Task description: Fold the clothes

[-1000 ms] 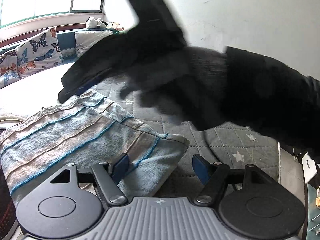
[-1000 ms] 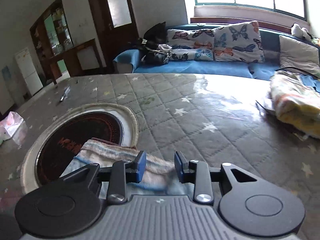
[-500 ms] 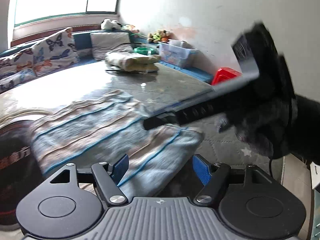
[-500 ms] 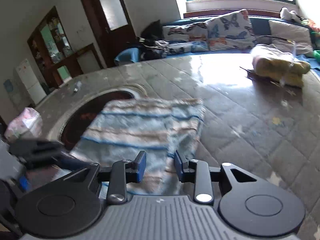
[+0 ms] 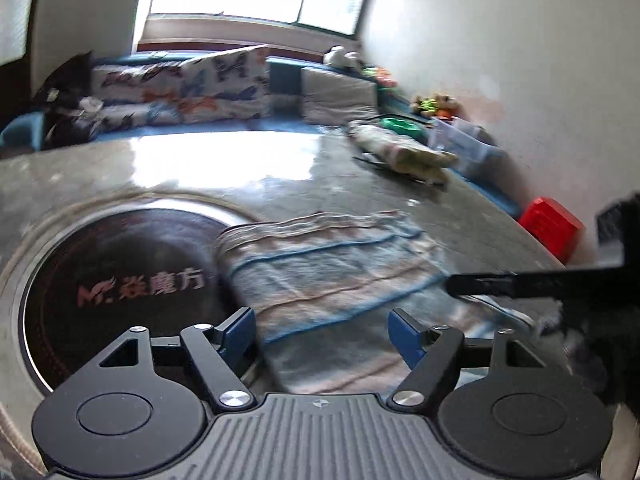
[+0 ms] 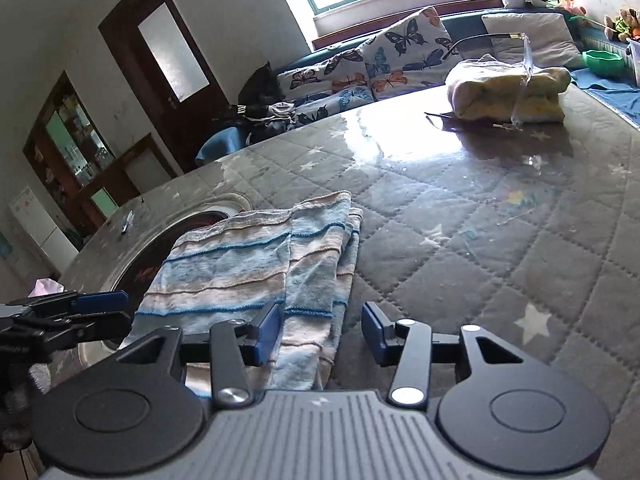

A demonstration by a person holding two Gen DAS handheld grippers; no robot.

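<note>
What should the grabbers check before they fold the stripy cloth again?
1. Right gripper empty: ok, its jaws have just been opening, pads off the cloth.
2. Left gripper empty: ok, it has just opened wider and grips nothing.
3. Striped cloth lying folded: ok, layered edges show on its right side.
4. Cloth fully on the quilted table: not ok, part covers the round black cooktop.
5. Yellow bundle out of the way: ok.
6. Creases underneath: cannot tell.

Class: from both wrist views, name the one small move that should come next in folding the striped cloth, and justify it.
Probably lower the right tongs, whose jaws have just been opening, and close them on the striped cloth's near edge for another fold. The cloth lies folded on the table, and neither pair, the left tongs included, grips it.
</note>
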